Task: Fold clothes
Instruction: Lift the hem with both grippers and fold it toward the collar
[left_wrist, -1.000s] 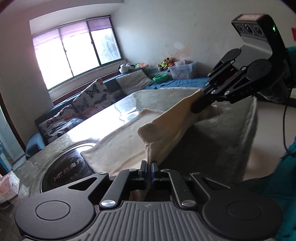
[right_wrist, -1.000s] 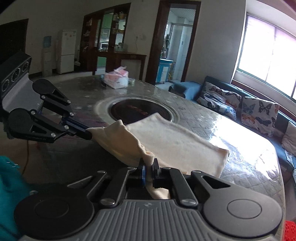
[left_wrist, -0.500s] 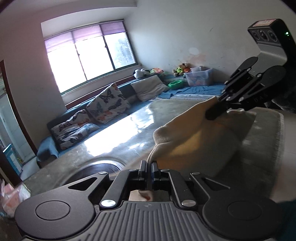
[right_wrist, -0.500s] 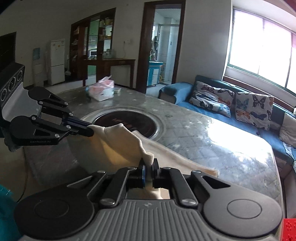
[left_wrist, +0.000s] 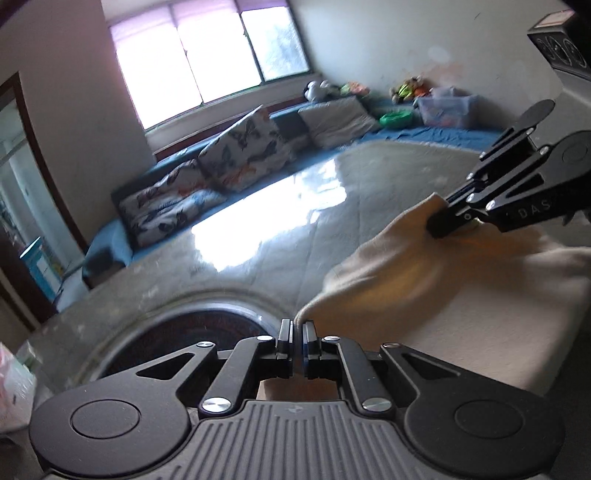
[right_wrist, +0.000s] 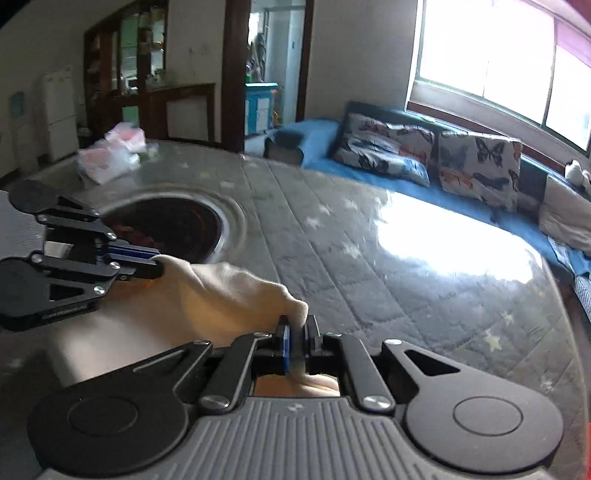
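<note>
The left gripper (left_wrist: 298, 330) and right gripper (right_wrist: 295, 330) are each pinching a corner of the cream garment (left_wrist: 424, 266) between nearly closed jaws, holding it stretched between them above the table (right_wrist: 369, 258)

The letters "DAS" are showing on the right tool (left_wrist: 441, 225) in the left wrist view. Small print on the left tool (right_wrist: 153, 267) in the right wrist view is possibly reading "GenRobot.AI", though blur is making that uncertain.

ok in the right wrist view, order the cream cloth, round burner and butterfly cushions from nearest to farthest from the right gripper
1. cream cloth, clamped in the right gripper
2. round burner, ahead left, set in the table
3. butterfly cushions, far right on the sofa
</note>
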